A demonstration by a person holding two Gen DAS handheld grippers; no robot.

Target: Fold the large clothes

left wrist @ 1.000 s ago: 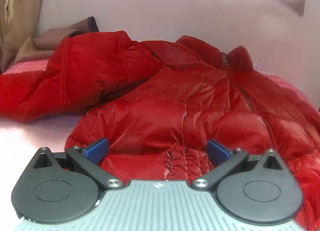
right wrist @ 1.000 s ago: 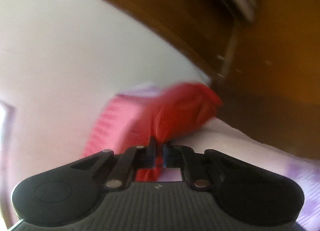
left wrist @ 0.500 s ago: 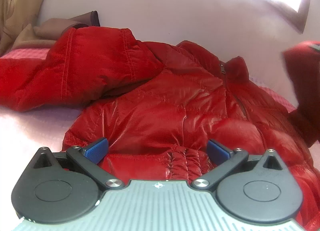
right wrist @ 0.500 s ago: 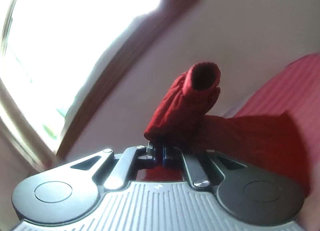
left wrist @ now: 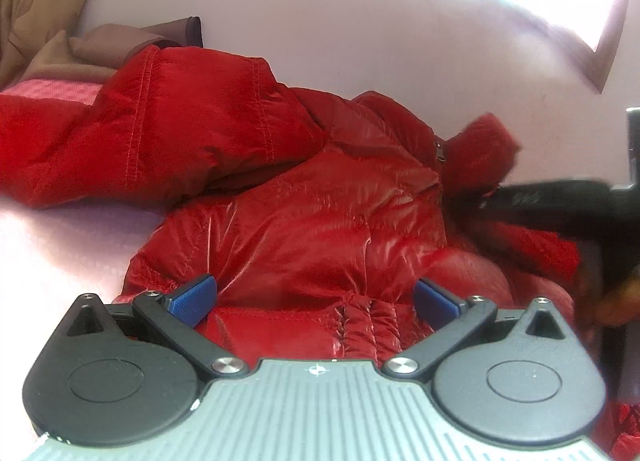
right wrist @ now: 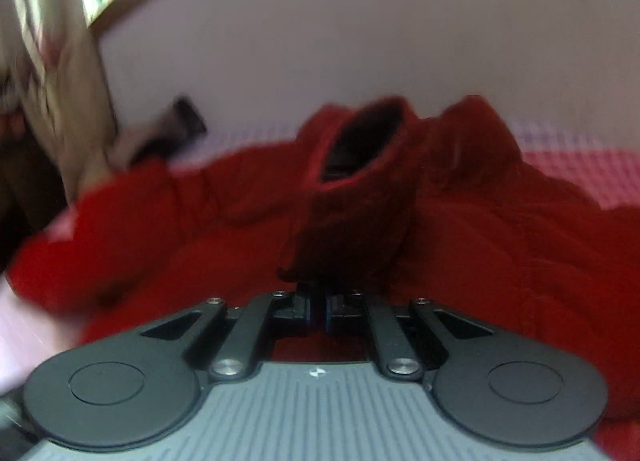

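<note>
1. Jacket in red lies spread on the bed, barely folded; body and the sleeve at ten o'clock remain.
2. Right hand-held gripper is clenched on the other sleeve's cuff, held over the chest.
3. Left hand-held gripper is released, fingers wide apart at the hem.
4. No readable writing or brand shows.
</note>
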